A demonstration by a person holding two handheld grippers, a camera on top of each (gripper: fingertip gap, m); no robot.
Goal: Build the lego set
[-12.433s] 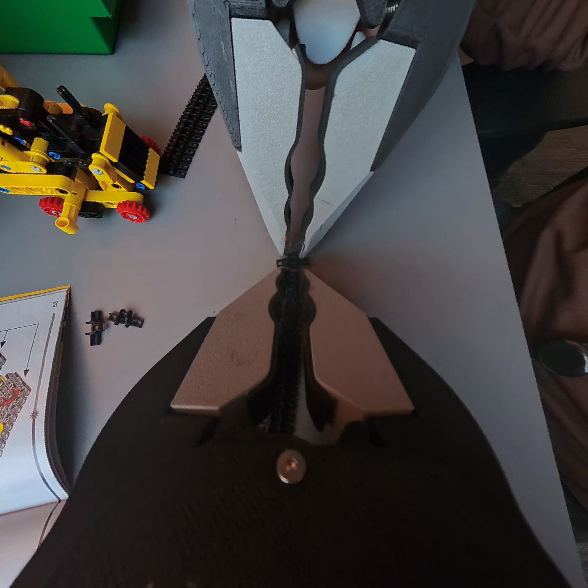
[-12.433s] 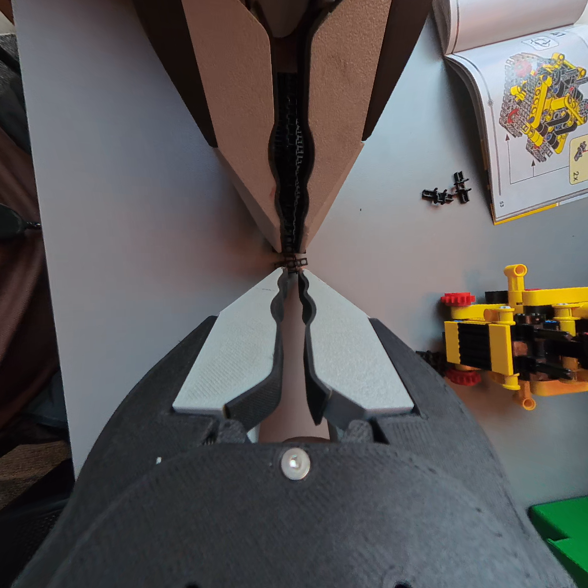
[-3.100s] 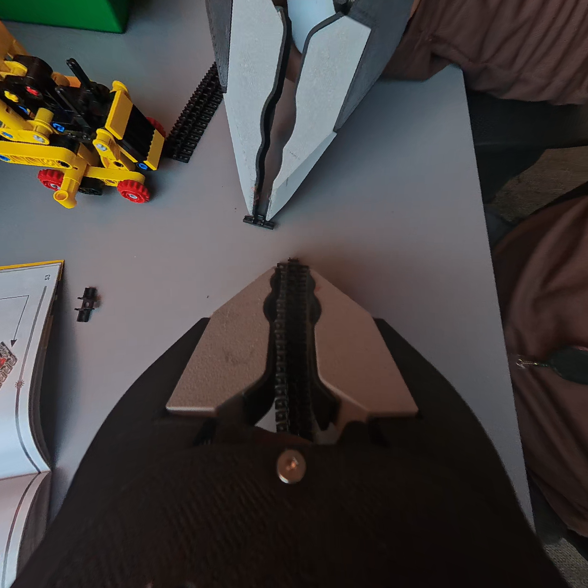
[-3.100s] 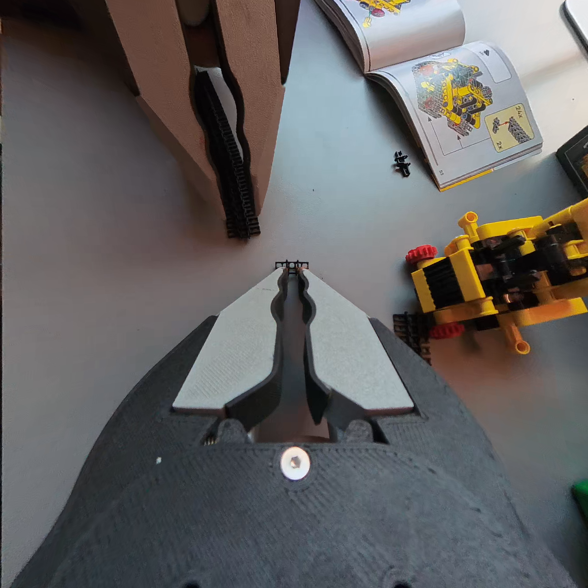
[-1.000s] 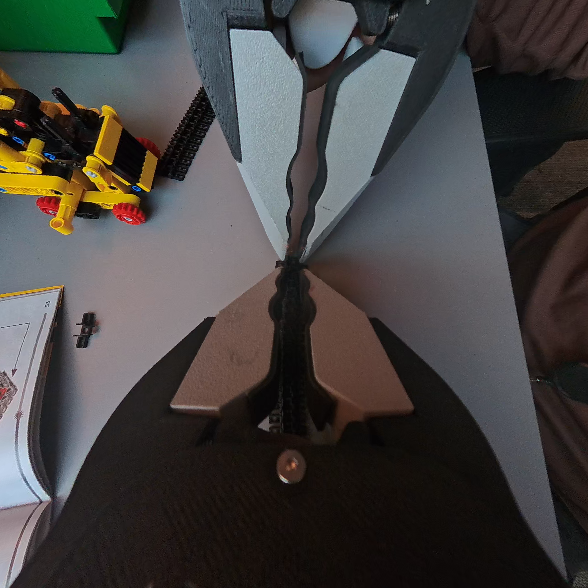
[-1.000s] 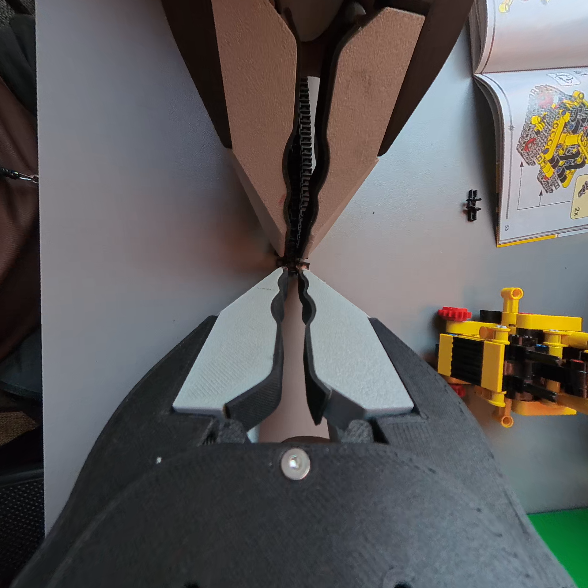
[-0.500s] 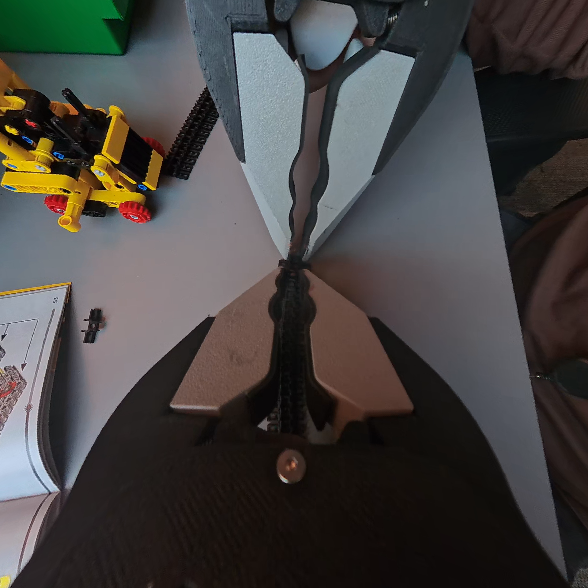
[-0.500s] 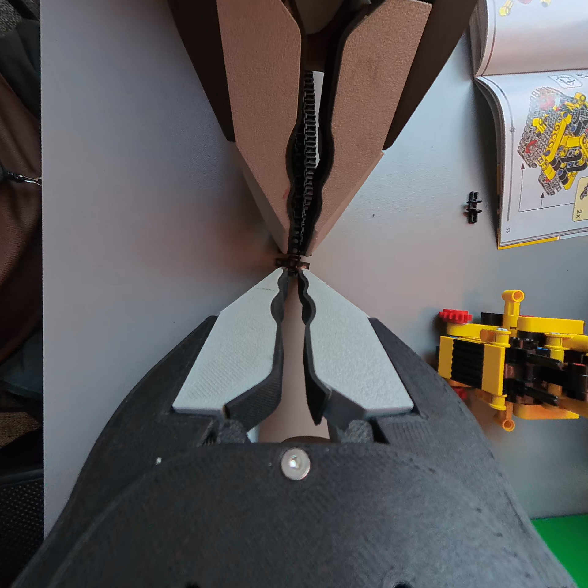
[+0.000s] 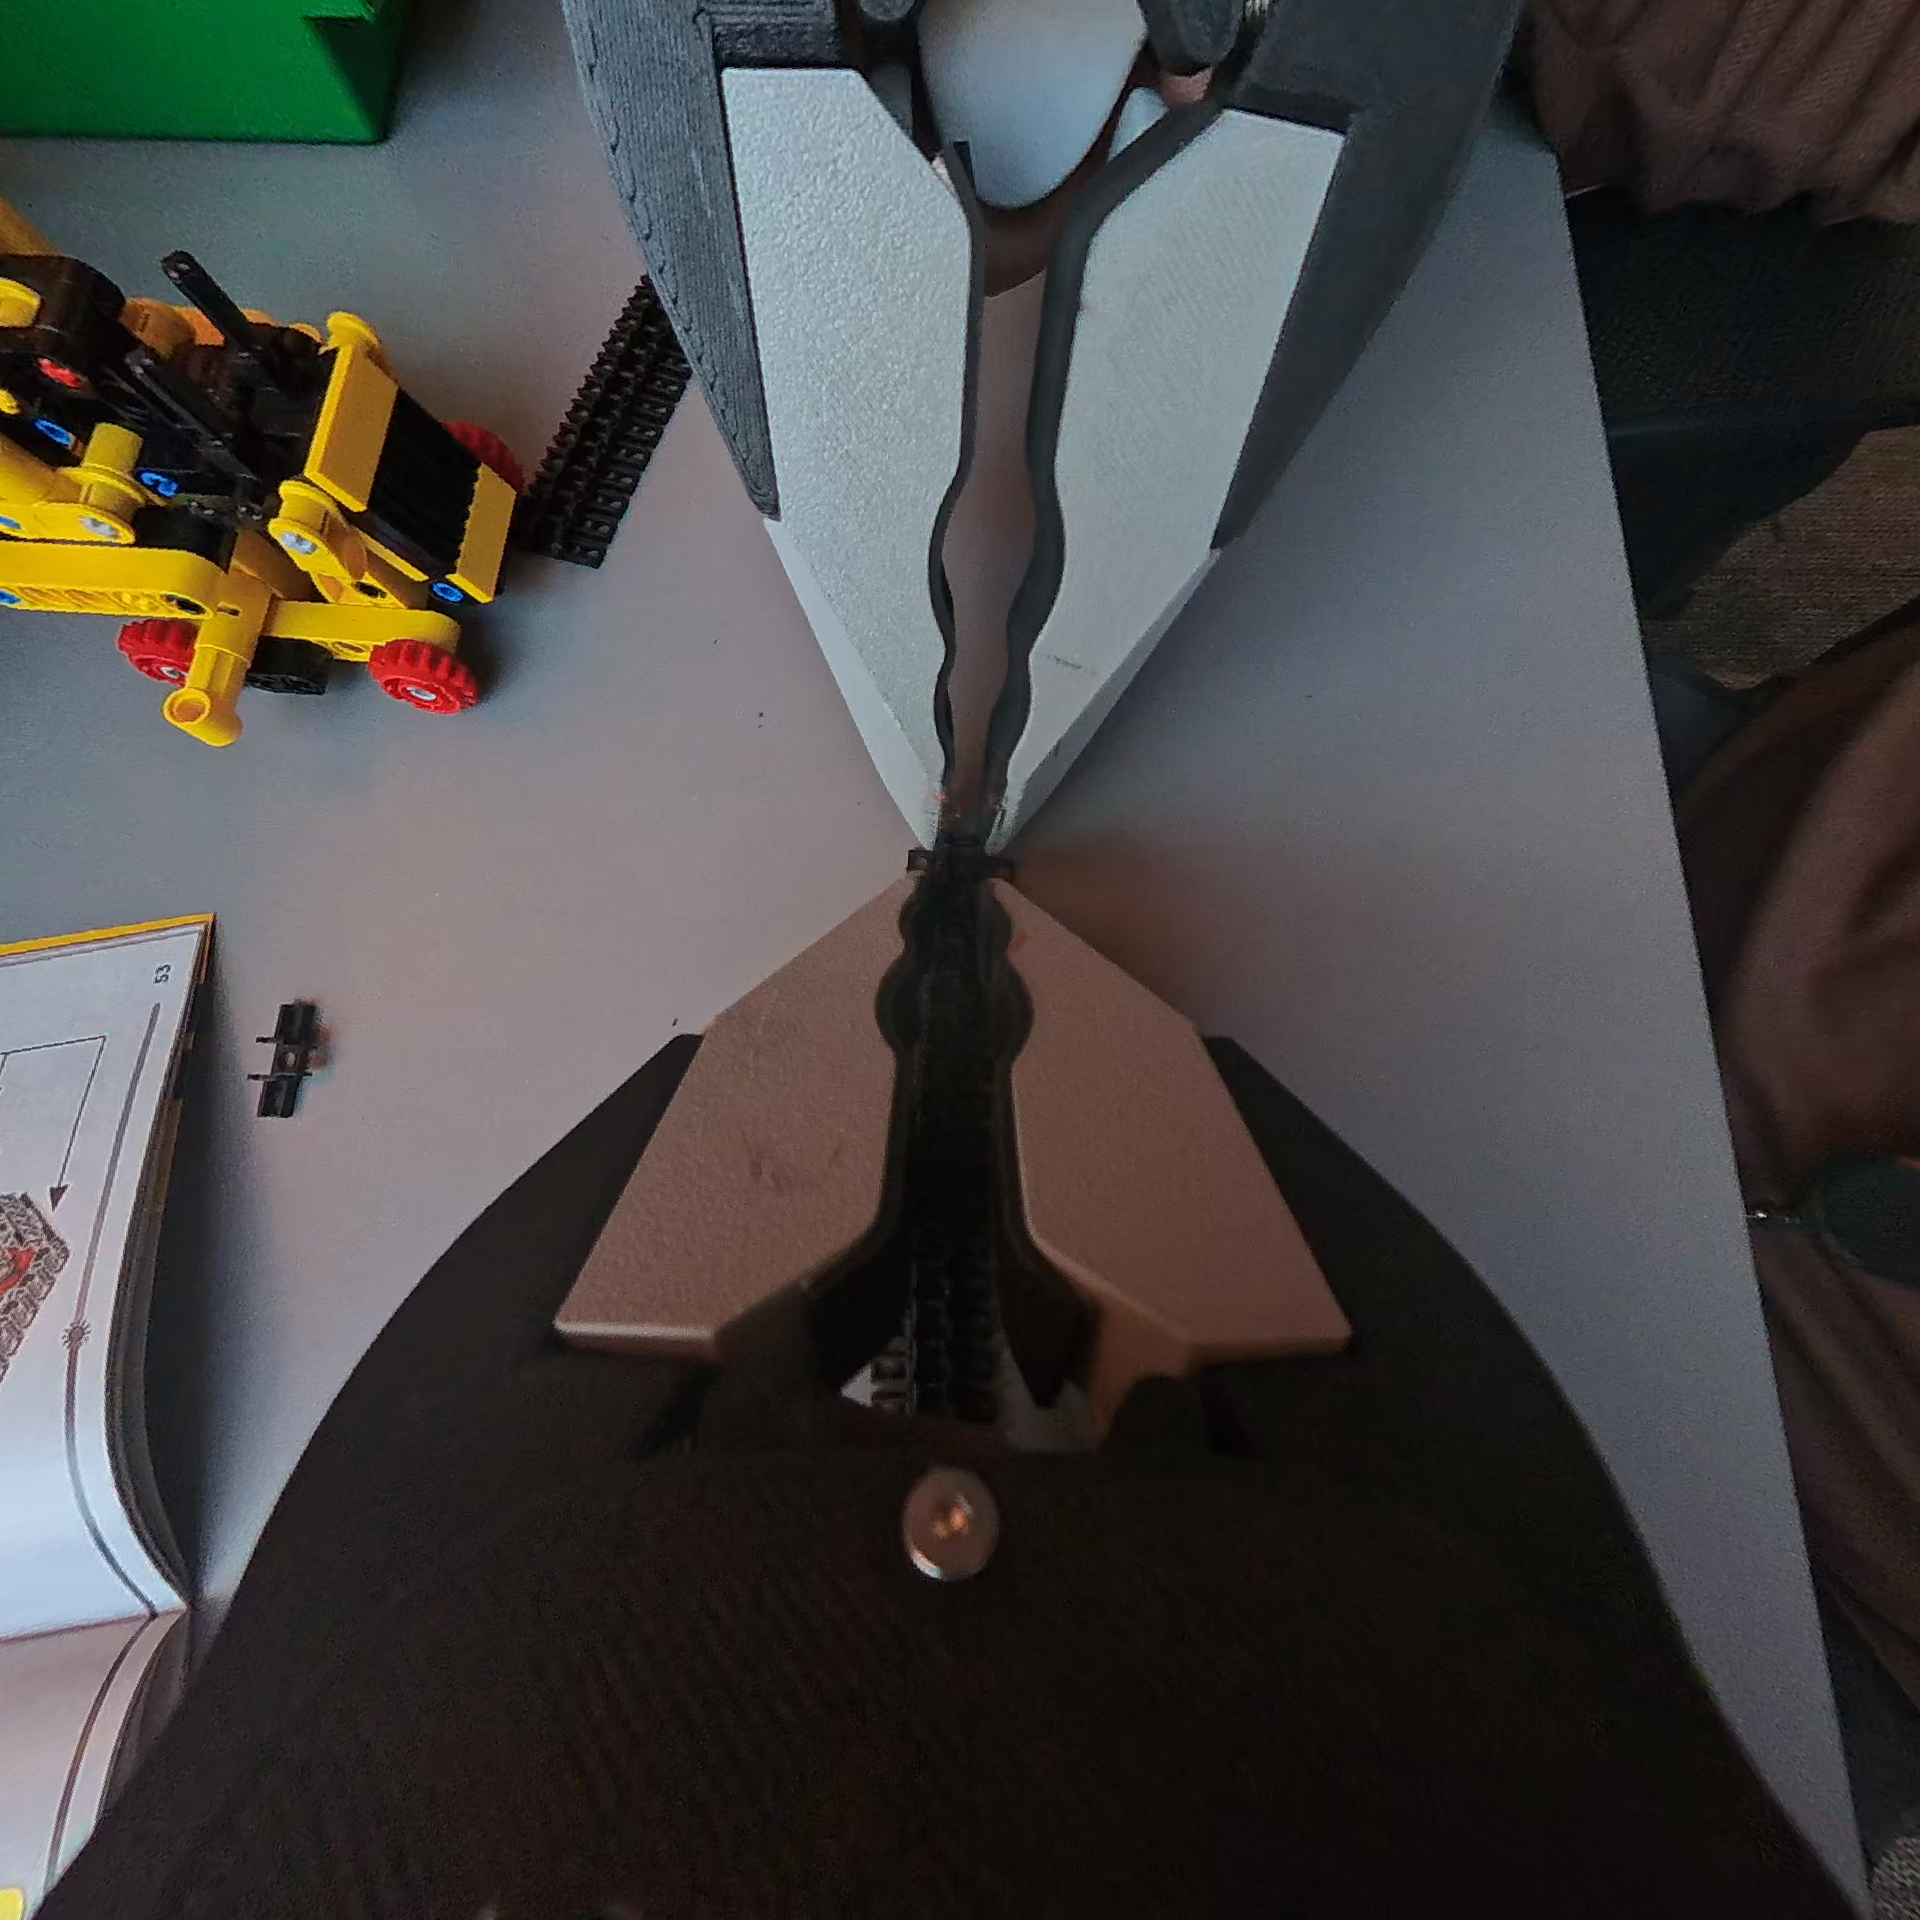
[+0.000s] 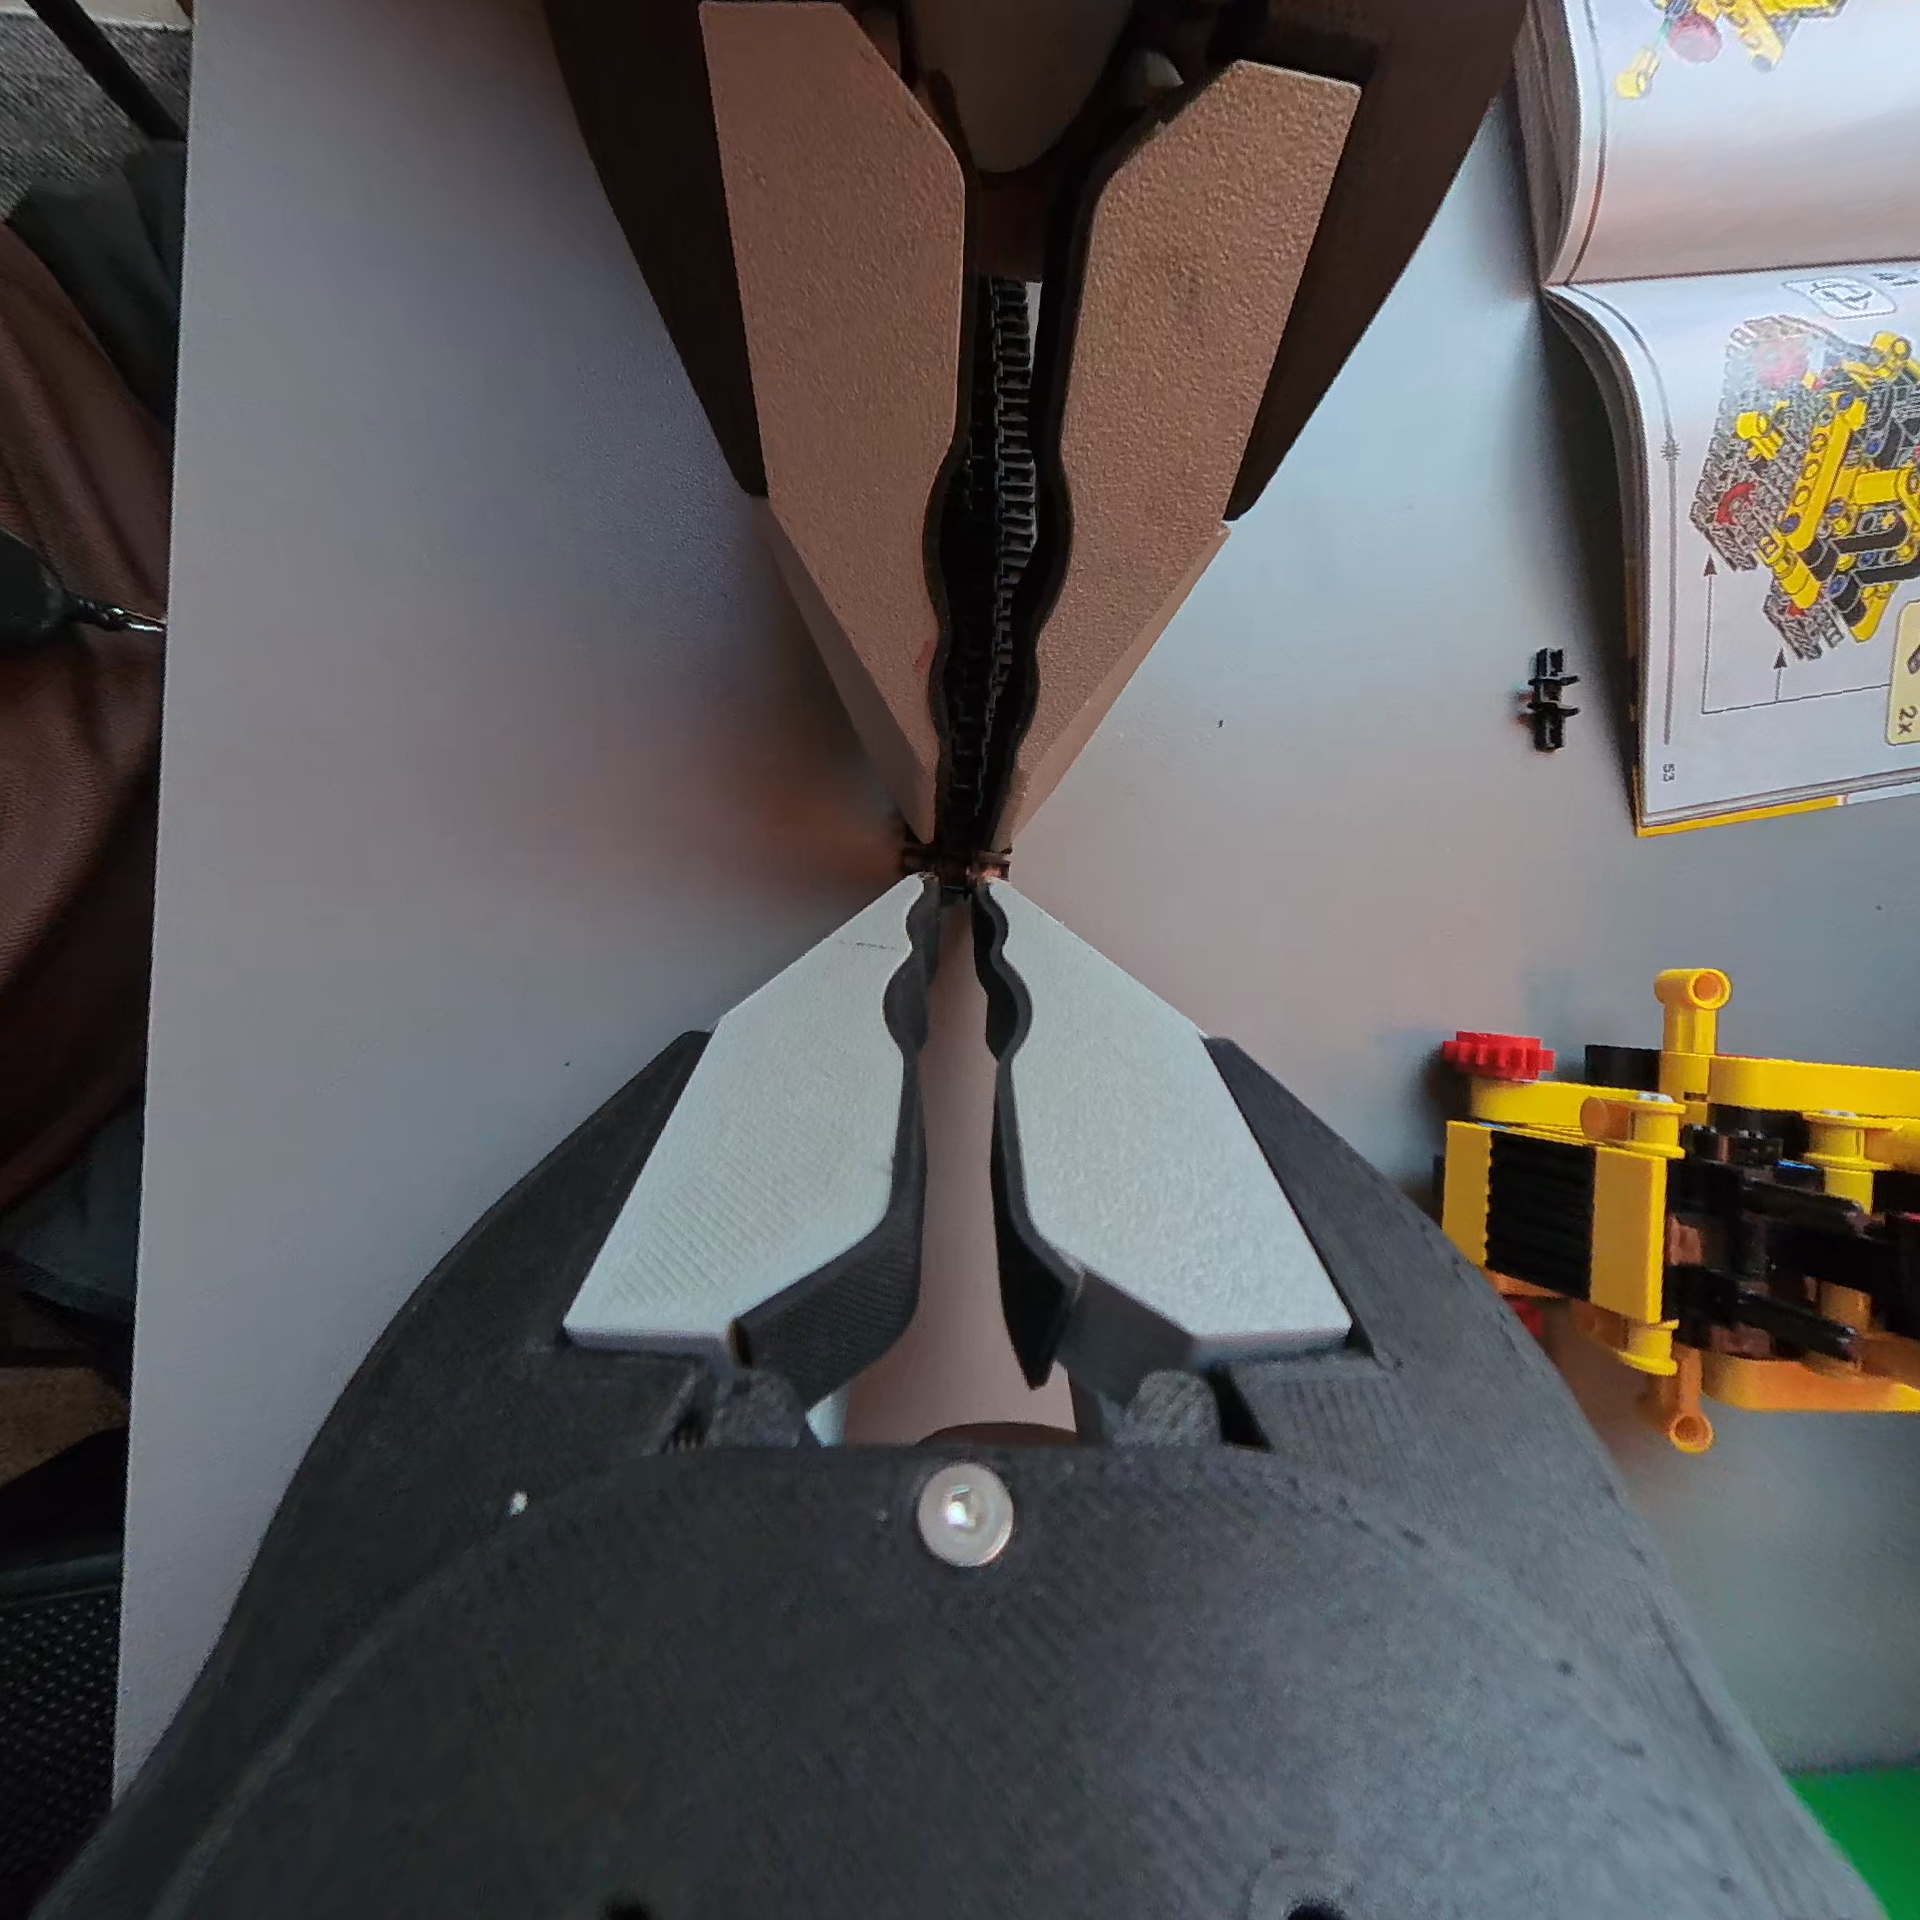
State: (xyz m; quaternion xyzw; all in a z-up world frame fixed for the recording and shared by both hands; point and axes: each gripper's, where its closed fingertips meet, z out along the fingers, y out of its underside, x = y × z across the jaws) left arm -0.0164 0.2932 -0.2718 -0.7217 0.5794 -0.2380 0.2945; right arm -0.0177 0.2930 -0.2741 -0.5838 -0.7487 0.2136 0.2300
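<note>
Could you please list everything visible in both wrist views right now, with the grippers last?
track strip: one, black, clamped in the left gripper
track link: one, black, at the strip's end, pinched by the right gripper
loose track link: one, black, on the table beside the booklet
second track strip: one, black, flat beside the bulldozer
bulldozer model: one, yellow and black, red gears
instruction booklet: one, open
green box: one, table corner
table: one, grey
left gripper: tan fingers
right gripper: grey fingers

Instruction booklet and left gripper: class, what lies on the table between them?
One loose black track link lies between the booklet and the left gripper; the left wrist view shows it.
</note>
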